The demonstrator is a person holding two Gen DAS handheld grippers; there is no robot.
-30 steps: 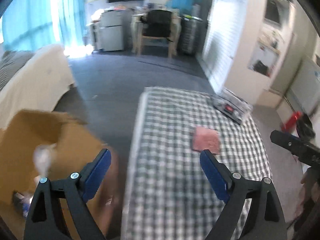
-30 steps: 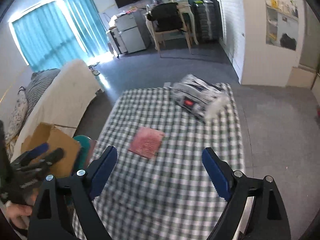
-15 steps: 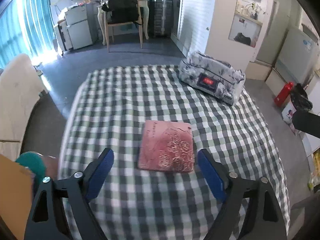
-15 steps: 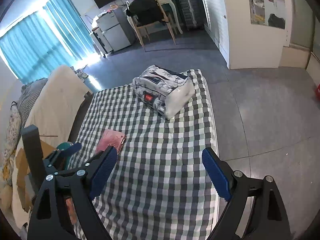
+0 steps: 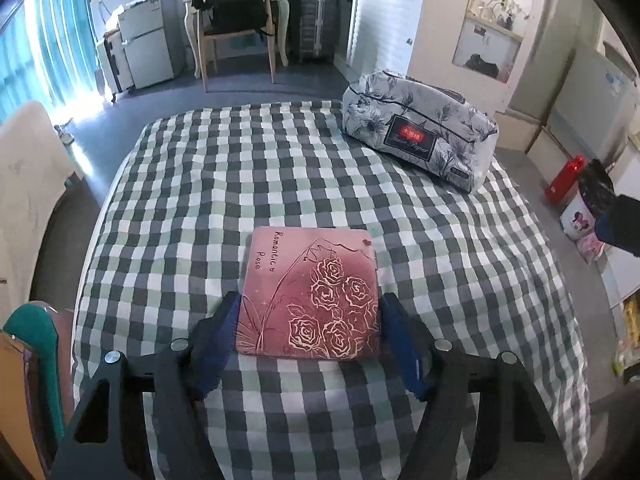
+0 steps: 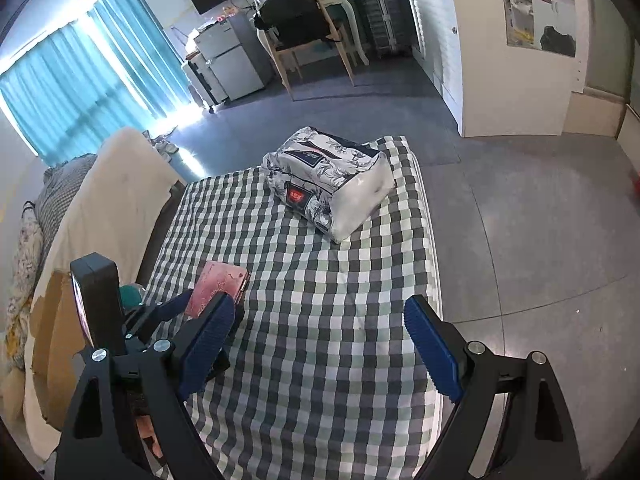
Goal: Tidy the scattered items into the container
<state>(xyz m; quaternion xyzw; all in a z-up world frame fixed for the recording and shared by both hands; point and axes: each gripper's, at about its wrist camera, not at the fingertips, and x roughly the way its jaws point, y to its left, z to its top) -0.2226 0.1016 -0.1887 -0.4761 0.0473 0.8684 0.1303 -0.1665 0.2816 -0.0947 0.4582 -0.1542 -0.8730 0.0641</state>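
Note:
A flat pink rose-print pack (image 5: 310, 292) lies on the checked bed (image 5: 248, 184). My left gripper (image 5: 308, 320) straddles its near end, one blue pad at each side edge; the jaws are open and I cannot tell whether the pads touch it. The pack also shows in the right wrist view (image 6: 218, 286), with the left gripper (image 6: 208, 308) around it. My right gripper (image 6: 316, 344) is open and empty, hovering above the bed's near right part. A floral tissue-paper pack (image 5: 420, 136) lies at the bed's far right corner (image 6: 328, 184). The cardboard box (image 6: 52, 344) stands left of the bed.
A teal-topped object (image 5: 32, 340) sits by the box at the bed's left edge. A cream-covered sofa (image 6: 108, 200) runs along the left. A chair (image 5: 236, 28) and small fridge (image 5: 146, 48) stand at the far wall. A red bottle (image 5: 564, 180) stands on the floor to the right.
My left gripper swung from over the cardboard box to the bed and came down around the pink pack. My right gripper drew back towards the bed's near right side.

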